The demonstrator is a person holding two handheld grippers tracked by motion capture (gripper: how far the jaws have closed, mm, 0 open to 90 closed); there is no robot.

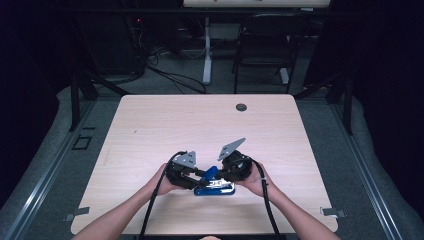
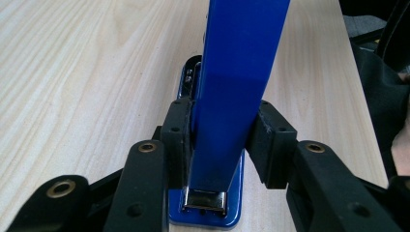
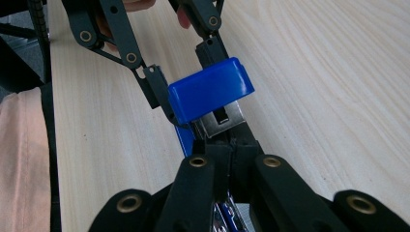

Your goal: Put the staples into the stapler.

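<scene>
blue stapler [image 1: 214, 186] lengthwise along table's near edge, top arm [image 2: 237, 72] raised

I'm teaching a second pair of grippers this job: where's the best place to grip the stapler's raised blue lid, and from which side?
Probably grip the blue lid across its flat, parallel long sides, coming in from its hinge end as the left gripper does. The lid stands tilted up off the stapler base, so both sides are free.

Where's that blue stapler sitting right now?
In the high view the blue stapler lies on the wooden table, near its front edge, between the left gripper and the right gripper, its blue top swung up.
</scene>
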